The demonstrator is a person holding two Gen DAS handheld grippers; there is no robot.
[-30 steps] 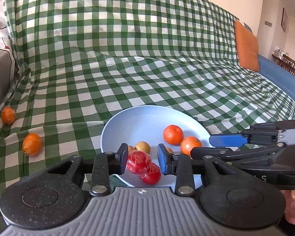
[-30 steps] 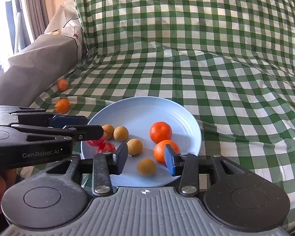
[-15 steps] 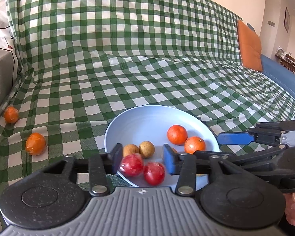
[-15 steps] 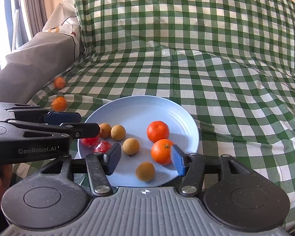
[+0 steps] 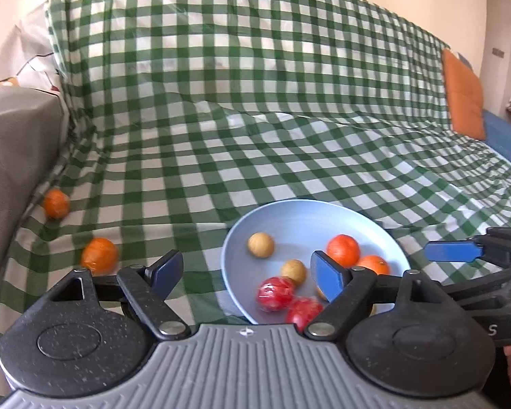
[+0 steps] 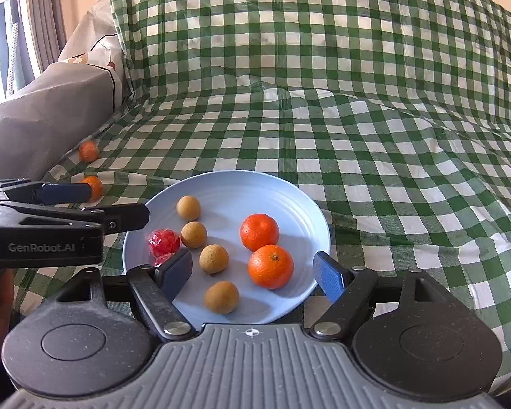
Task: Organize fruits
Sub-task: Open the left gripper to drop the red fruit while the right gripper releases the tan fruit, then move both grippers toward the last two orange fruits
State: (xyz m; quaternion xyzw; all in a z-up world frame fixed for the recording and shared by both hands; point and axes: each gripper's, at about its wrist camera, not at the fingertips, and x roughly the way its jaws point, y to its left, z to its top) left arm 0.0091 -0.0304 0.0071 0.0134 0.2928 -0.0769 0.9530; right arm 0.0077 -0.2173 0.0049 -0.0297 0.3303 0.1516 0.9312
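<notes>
Fruits lie mostly gathered on the blue plate (image 6: pixel 299 204), and both claws hang over its near rim with nothing in them. The left claw (image 5: pixel 245 272) has just been opening and now stands wide; the two red wrapped fruits (image 5: pixel 276 293) sit on the plate below and between its fingers, untouched by either pad, which reads as a release just made so they settle among the others. The right claw (image 6: pixel 253 272) has also just been opening and gapes wide above the plate's near edge; an orange (image 6: pixel 271 266) and a tan round fruit (image 6: pixel 221 296) lie between its fingers on the plate, free of the pads. A second orange (image 6: pixel 259 231) and three more tan fruits (image 6: pixel 194 234) rest further in, toward the plate's middle and far side.

The plate sits on the sofa seat, on the green checked cloth (image 6: pixel 357 119), near the seat's front edge. Two loose oranges (image 5: pixel 100 255) remain off the plate, well apart from both claws, out toward the left end of the seat by the grey-covered armrest (image 5: pixel 13 143); one lies just at the crease beside it. By my reckoning those two are what is left to collect, and the left claw is the nearer one for them
</notes>
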